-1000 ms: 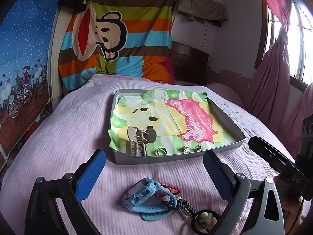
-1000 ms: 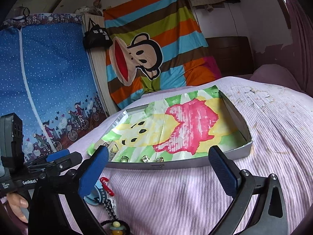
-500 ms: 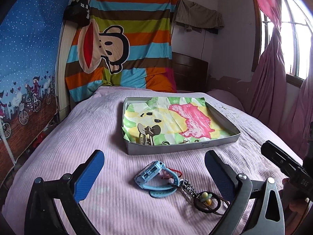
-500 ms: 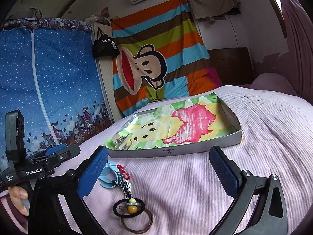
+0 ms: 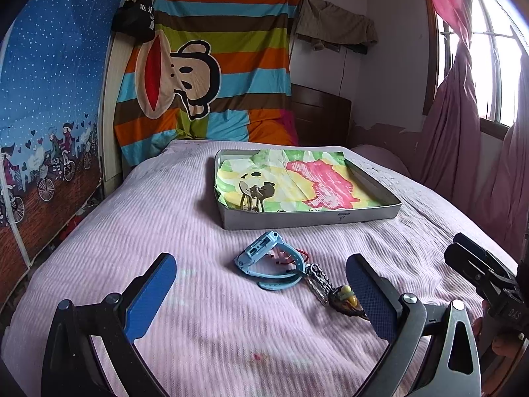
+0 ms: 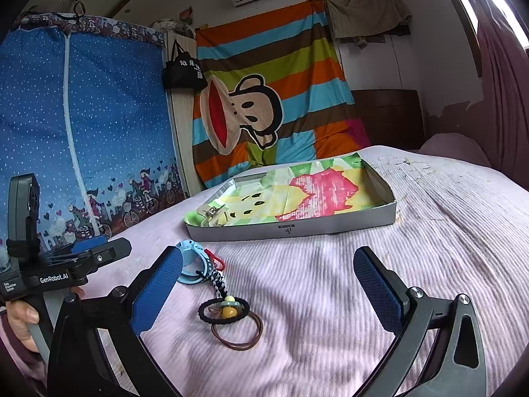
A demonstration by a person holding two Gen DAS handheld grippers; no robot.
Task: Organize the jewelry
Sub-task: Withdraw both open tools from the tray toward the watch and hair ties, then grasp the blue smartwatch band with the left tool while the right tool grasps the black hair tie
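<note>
Bed (image 5: 132, 231) with a pink ribbed cover fills both views; a striped hanging (image 5: 211, 66) printed with a cartoon monkey covers the wall at 12 o'clock, a blue fabric wardrobe (image 6: 82, 125) with cyclist figures stands at 9 o'clock, and pink curtains (image 5: 463, 125) hang at 3 o'clock. One black tote bag (image 6: 183, 72) bearing white characters, too small to read, hangs beside the monkey hanging.

One shallow grey tray (image 5: 310, 216), lined with a green, yellow and pink cartoon sheet, lies on the bed at 12 o'clock from both grippers; its near wall carries a small label that cannot be read. One beige claw hair clip (image 5: 253, 193) rests in the tray's near left corner; the near wall hides any smaller items behind it.

On the cover, just in front of the tray, lie one light-blue wristwatch (image 5: 267, 263), one red cord (image 6: 216, 261) touching it, one black-and-white braided strand (image 6: 220, 281), one black hair tie (image 6: 224, 311) with a yellow bead, and brown elastic rings (image 6: 238, 330) overlapping it.

Left gripper (image 5: 261, 301), jaws spread wide and empty, frames the watch; its right finger hides part of the hair tie. Right gripper (image 6: 267, 292), likewise spread and empty, frames the hair tie. The left handle reads "GenRobot.AI" in the right view
</note>
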